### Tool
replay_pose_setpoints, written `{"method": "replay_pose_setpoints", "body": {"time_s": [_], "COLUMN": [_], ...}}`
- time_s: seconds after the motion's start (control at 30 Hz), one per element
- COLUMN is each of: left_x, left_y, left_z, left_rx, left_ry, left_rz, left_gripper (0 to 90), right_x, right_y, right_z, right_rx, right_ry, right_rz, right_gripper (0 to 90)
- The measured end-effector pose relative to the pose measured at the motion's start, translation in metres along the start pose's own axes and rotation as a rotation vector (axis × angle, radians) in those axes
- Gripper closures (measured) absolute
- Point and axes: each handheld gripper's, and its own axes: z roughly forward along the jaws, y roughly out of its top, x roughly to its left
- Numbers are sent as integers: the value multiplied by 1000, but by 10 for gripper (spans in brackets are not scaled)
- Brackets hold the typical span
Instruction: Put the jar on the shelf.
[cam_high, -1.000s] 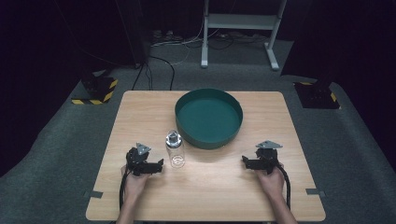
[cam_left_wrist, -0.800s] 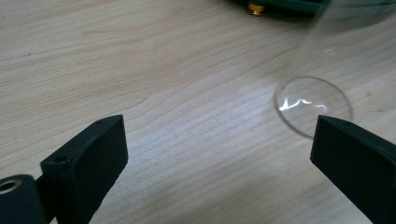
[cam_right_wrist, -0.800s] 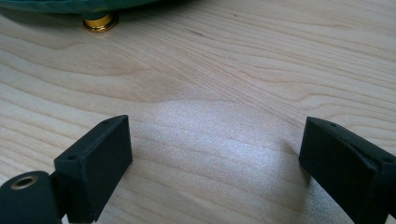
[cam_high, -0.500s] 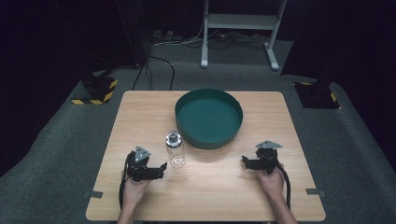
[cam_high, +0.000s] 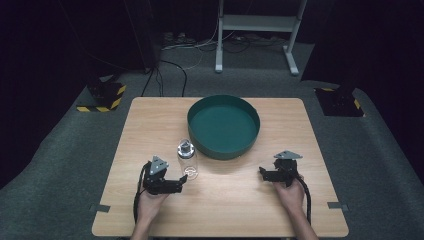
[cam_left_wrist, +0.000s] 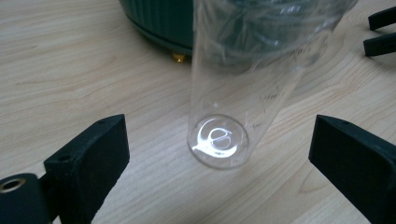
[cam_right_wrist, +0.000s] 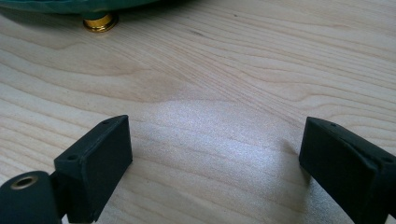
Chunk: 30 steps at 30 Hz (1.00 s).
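Observation:
A clear plastic bottle (cam_high: 187, 159) with a cap stands upright on the wooden table (cam_high: 150, 125), just left of a round green bowl (cam_high: 222, 147). My left gripper (cam_high: 183, 182) lies low at the bottle's near side, open. In the left gripper view the bottle's base (cam_left_wrist: 218, 140) sits between the widely parted jaws, touching neither, and my left gripper (cam_left_wrist: 222, 140) is open. My right gripper (cam_high: 262, 173) rests on the table at the right, open, pointing left. My right gripper (cam_right_wrist: 215, 140) holds nothing, with bare wood between its jaws.
The green bowl's wall (cam_left_wrist: 159, 18) rises right behind the bottle, on small gold feet (cam_right_wrist: 100, 21). The right gripper's jaw tips (cam_left_wrist: 380, 30) show far off in the left gripper view. Beyond the table lie cables and a white stand's base (cam_high: 255, 22).
My left gripper has slid a little to the right and nearer the table's front edge, closing in on the bottle's base. The right gripper and the bottle have stayed put.

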Motion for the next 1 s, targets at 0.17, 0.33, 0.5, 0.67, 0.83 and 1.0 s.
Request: {"method": "replay_pose_setpoints", "body": {"time_s": [0.17, 0.33, 0.5, 0.67, 0.83, 1.0], "left_x": [-1, -3, -4, -5, -7, -8], "left_y": [7, 14, 21, 26, 30, 32], "left_z": [7, 14, 21, 27, 32, 35], "left_rx": [-17, -26, -36, -39, -40, -49], "left_ry": [-11, -18, -23, -21, -17, -14], "left_rz": [-3, 4, 2, 15, 19, 27], "left_gripper": [70, 78, 93, 113, 136, 164], "right_x": [0, 0, 0, 0, 0, 0], "right_y": [0, 0, 0, 0, 0, 0], "right_z": [0, 0, 0, 0, 0, 0], "right_rx": [0, 0, 0, -1, 0, 0], "right_ry": [0, 0, -1, -1, -1, -1], "right_rz": [0, -1, 0, -1, 0, 0], "right_gripper": [94, 94, 94, 95, 95, 95]}}
